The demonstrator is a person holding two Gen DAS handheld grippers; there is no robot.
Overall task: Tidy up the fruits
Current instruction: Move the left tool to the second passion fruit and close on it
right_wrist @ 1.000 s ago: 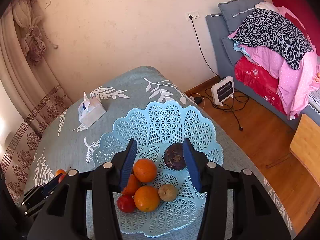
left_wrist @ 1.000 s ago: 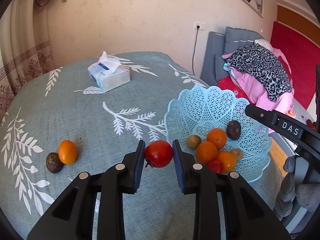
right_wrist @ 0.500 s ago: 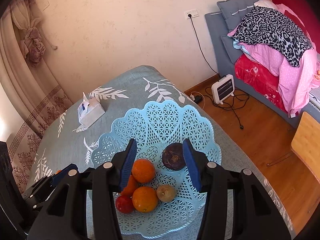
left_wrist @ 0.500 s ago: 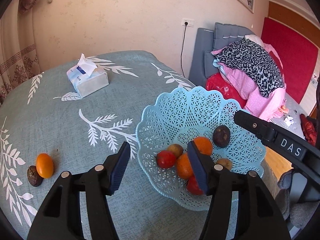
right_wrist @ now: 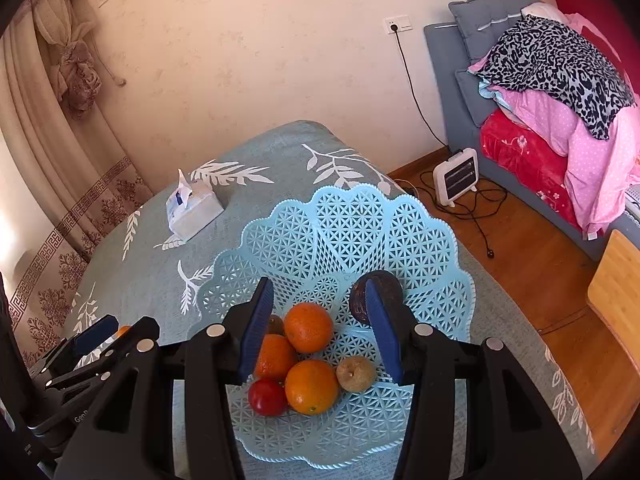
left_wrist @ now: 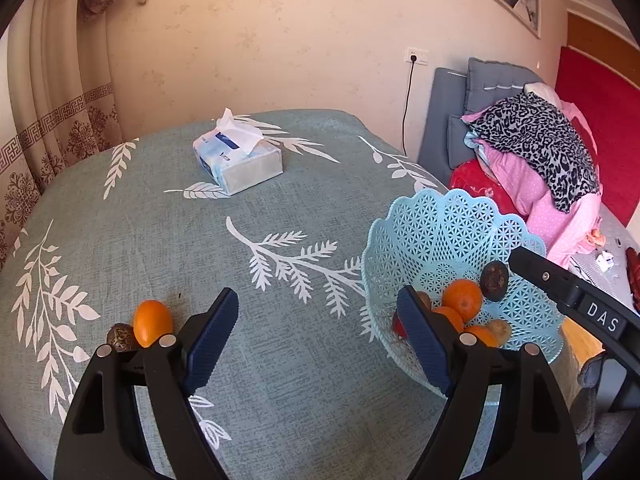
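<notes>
Your tomato now lies in the basket, dropped a moment ago. Your left claw is spread wide and empty; the right claw hangs released over the fruit. Next: the orange and dark fruit on the cloth.

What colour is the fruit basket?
Light blue, with a lattice cut-out pattern; the basket shows best in the right wrist view.
</notes>
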